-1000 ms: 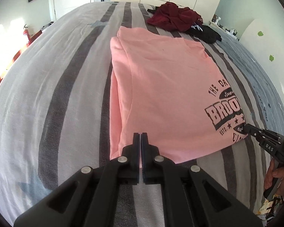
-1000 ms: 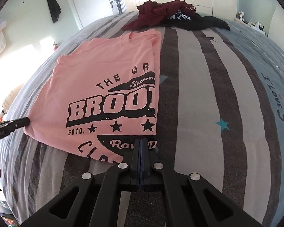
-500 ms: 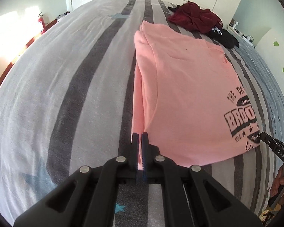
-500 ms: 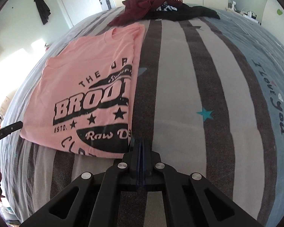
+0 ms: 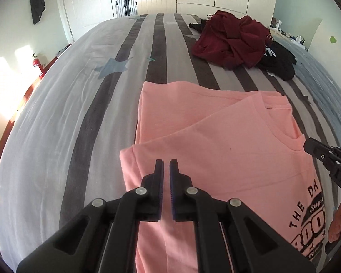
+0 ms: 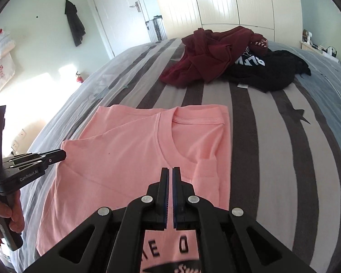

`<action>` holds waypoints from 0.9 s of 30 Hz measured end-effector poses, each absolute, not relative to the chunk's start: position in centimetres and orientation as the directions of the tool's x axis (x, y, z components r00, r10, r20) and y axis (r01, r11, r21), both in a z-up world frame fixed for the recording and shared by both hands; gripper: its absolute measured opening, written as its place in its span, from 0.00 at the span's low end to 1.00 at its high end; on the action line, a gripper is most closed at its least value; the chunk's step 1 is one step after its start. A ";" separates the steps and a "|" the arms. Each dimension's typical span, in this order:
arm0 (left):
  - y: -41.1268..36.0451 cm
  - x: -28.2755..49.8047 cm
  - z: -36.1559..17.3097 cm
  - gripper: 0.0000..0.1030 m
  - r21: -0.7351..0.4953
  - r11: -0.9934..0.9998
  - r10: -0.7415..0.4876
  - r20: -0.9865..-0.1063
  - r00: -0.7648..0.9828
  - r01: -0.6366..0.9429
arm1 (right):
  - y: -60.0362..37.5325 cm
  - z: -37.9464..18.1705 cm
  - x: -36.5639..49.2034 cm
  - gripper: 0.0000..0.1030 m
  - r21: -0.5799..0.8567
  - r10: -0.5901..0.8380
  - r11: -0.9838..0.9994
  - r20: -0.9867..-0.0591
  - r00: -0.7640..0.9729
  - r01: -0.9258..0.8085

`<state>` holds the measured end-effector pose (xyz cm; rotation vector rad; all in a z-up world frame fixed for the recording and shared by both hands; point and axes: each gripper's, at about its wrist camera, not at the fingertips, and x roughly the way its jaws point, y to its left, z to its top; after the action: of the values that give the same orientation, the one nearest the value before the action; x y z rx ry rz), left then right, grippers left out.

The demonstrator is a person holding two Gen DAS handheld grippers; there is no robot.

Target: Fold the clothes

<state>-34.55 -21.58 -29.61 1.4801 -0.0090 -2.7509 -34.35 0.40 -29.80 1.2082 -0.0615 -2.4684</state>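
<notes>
Both claws nearly closed, empty: left claw (image 5: pixel 166 167), right claw (image 6: pixel 172 175). Pink cotton T-shirt with black print (image 6: pixel 134 159) lies flat on striped grey bed cover (image 6: pixel 272 159), directly under both claws, collar at 12 o'clock of the right one.

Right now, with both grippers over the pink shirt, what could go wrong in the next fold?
1. Both the left gripper and the right gripper are shut and hold nothing; they must open before taking cloth, or they may just push the pink T-shirt and wrinkle it.
2. The folded-in sleeve flap lies loose; lifting the shirt could undo it.
3. The maroon garment lies close beyond the collar and could be snagged.
</notes>
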 end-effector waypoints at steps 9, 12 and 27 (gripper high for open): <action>-21.7 -35.4 -31.6 0.03 0.128 -0.992 -0.108 -0.834 -0.541 -0.001 | 1.4 -32.8 -36.1 0.00 0.174 -0.322 -0.934 -0.789 -0.524 0.312; -22.9 -35.4 -31.0 0.03 0.104 -0.994 -0.108 -0.828 -0.551 0.039 | 2.1 -31.9 -35.6 0.00 0.133 -0.293 -0.941 -0.778 -0.556 0.310; -23.8 -35.4 -32.2 0.03 0.090 -0.994 -0.105 -0.827 -0.552 0.055 | 4.0 -33.8 -36.0 0.03 0.113 -0.263 -0.948 -0.803 -0.535 0.297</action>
<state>-35.39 -23.82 -32.16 1.4387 -0.0818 -2.6887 -35.97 3.99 -33.84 1.2995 0.0535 -2.5022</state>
